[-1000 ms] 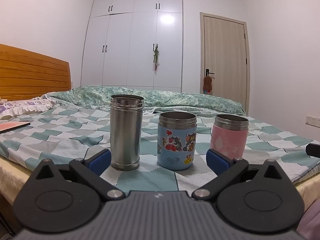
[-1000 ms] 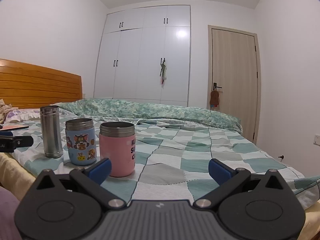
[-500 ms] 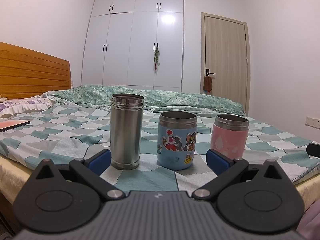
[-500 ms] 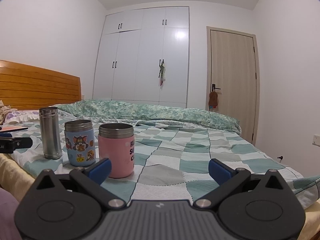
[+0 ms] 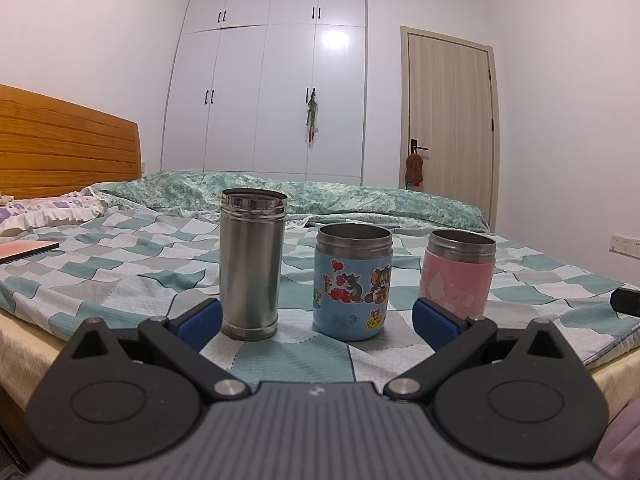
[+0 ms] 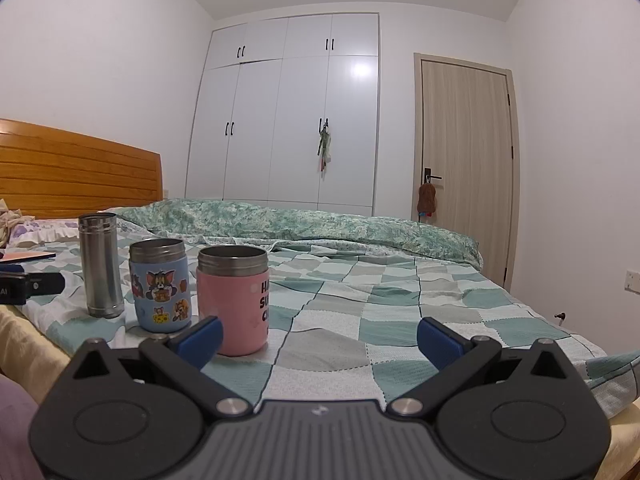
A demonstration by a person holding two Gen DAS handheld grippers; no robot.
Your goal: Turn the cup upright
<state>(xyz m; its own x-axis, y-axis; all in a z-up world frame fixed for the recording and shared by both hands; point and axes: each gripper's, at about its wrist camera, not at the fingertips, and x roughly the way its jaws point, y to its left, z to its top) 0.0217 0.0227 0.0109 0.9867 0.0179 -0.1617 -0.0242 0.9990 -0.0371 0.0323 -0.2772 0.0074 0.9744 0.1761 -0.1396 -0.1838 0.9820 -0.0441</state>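
Note:
Three cups stand upright in a row on the checked bedspread point(image 5: 120, 276), mouths up. A tall steel cup point(image 5: 251, 264) is on the left, a blue cartoon cup point(image 5: 352, 282) in the middle, a pink cup point(image 5: 458, 274) on the right. My left gripper point(image 5: 318, 320) is open and empty, just short of the steel and blue cups. In the right wrist view the steel cup point(image 6: 100, 266), blue cup point(image 6: 160, 286) and pink cup point(image 6: 233, 300) stand at the left. My right gripper point(image 6: 320, 336) is open and empty, with its left fingertip point(image 6: 200, 338) in front of the pink cup.
A wooden headboard point(image 5: 60, 152) and pillows lie at the left. A rolled green quilt point(image 5: 320, 196) runs along the far side of the bed. A red-covered book point(image 5: 24, 249) lies on the left. White wardrobe point(image 5: 276, 100) and a door point(image 5: 450, 128) stand behind.
Both views have shifted only slightly. The cups have not moved and both grippers have stayed open.

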